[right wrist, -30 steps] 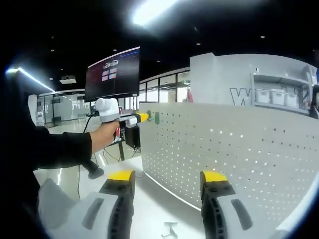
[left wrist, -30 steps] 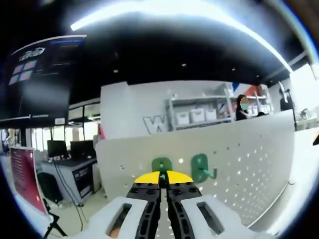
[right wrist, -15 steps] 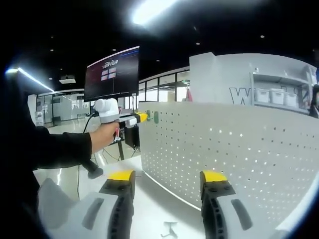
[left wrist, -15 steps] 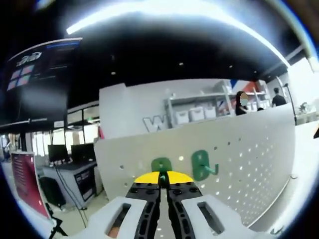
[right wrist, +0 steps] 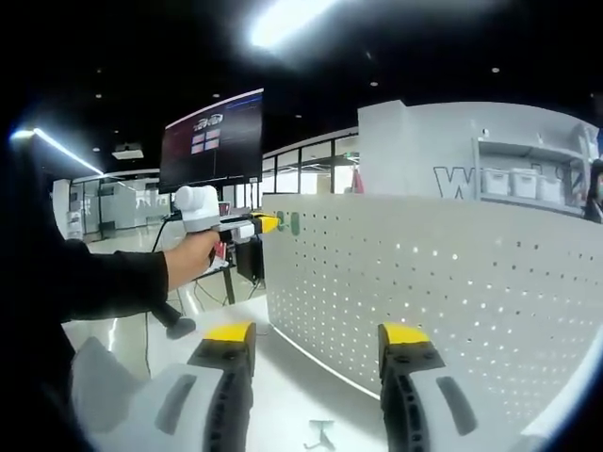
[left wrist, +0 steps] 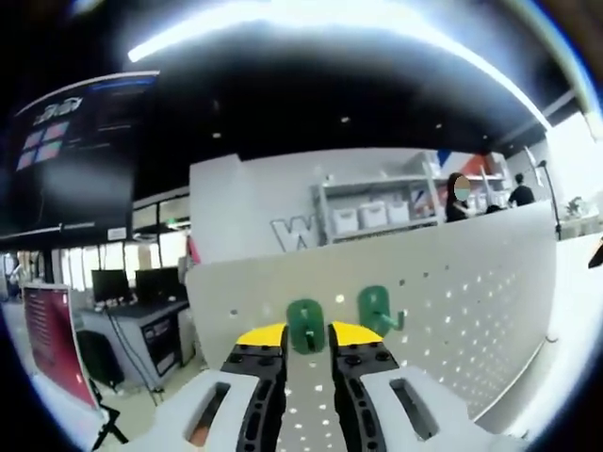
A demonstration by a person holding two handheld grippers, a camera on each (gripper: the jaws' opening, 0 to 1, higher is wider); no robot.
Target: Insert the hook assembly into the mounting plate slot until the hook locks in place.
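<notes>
Left gripper (left wrist: 307, 336) has its jaws parted around my green hook (left wrist: 305, 325) on the pegboard (left wrist: 452, 301); a second hook (left wrist: 375, 309) sits beside. Right gripper (right wrist: 316, 341) gapes, holding nothing.

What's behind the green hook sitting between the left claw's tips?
Behind the green hook is the white perforated mounting plate. The hook's round base covers the slot, so engagement cannot be seen. A second green hook hangs beside it.

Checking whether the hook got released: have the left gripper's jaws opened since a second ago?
Yes. The left gripper jaws have parted sideways, off the green hook, which stays on the pegboard.
</notes>
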